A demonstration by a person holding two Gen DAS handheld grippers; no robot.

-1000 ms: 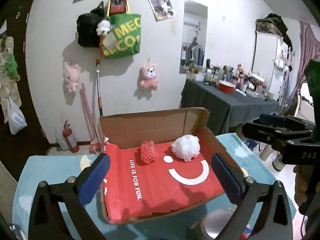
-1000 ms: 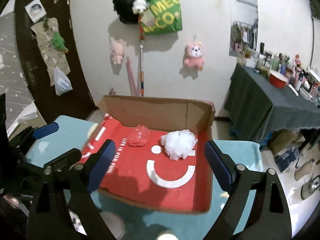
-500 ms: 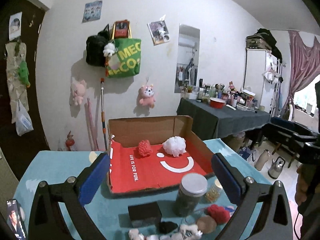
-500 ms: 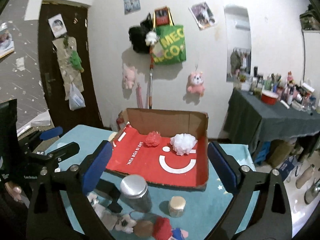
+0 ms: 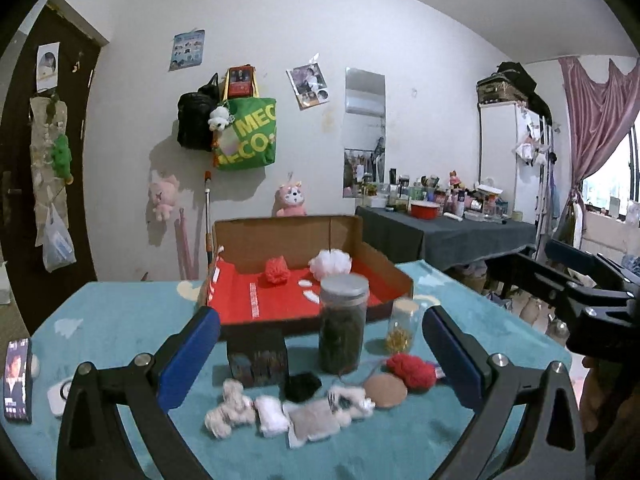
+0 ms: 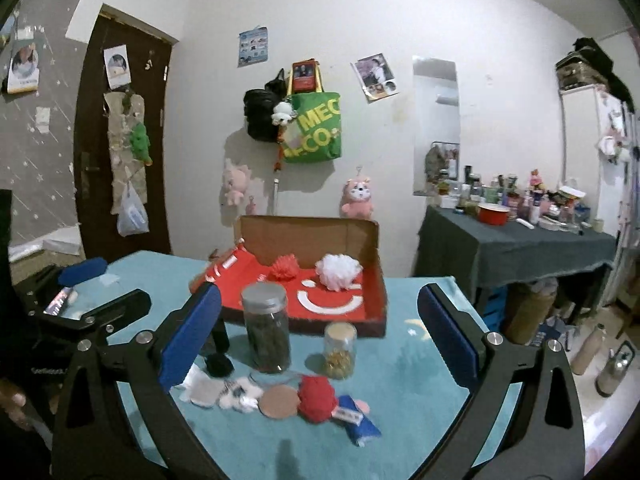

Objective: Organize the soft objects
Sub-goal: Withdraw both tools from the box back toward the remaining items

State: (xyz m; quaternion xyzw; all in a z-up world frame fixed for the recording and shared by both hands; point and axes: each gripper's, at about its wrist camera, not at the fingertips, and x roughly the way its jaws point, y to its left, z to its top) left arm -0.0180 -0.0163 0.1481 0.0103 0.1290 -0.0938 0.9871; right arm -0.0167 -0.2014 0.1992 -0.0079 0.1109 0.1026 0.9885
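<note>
An open cardboard box (image 5: 280, 240) with a red lining stands mid-table; a red pompom (image 5: 277, 270) and a white puff (image 5: 330, 264) lie in it. Nearer me, a row of soft bits lies on the teal cloth: white fluffy pieces (image 5: 230, 408), a black pompom (image 5: 302, 386), a tan round pad (image 5: 386, 390), a red pompom (image 5: 412, 370) and a blue piece (image 6: 356, 420). My left gripper (image 5: 320, 316) hovers open above this row with nothing in it. My right gripper (image 6: 319, 296) is beside it, its jaws opening, nothing between them.
A tall jar of dark stuff (image 5: 343, 328), a small jar with gold bits (image 5: 402, 328) and a black box (image 5: 258, 360) stand between the row and the cardboard box. A phone (image 5: 18, 378) lies at the left table edge. A cluttered dark-clothed table (image 5: 440, 236) stands behind right.
Both grippers have drawn back from the box and sunk lower. The jars, the black box and the row of soft items have come into view. The right jaws stand slightly wider.
</note>
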